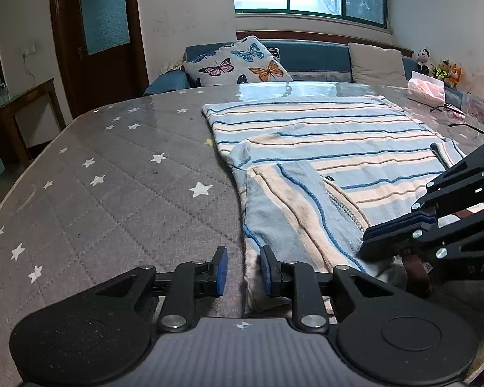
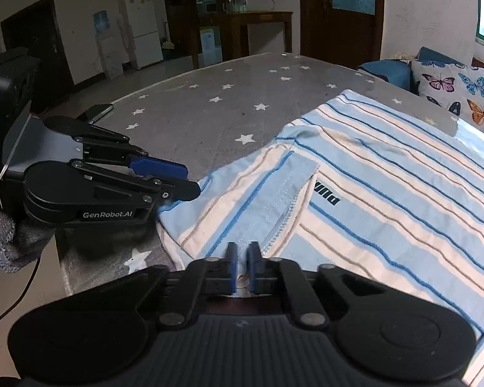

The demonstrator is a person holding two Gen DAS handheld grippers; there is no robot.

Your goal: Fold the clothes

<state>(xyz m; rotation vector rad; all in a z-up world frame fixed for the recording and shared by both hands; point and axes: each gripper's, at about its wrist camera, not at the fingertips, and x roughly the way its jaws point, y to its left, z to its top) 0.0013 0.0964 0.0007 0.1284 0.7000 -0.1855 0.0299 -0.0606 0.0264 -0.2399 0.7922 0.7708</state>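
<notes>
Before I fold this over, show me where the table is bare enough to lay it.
Free: the grey star-print cloth left of the striped garment, running to the rounded table edge. A phone lies at its near edge. Crowded: the far right corner, with the tissue pack and glasses.

Both grippers black plastic linkage, silver screws, blue pads. Left gripper (image 2: 190, 179) marked "GenRobot.AI" in white. Grey ribbed housing. Grey knit glove (image 2: 6, 242) on hand; thin dark cable (image 2: 16, 303).
</notes>
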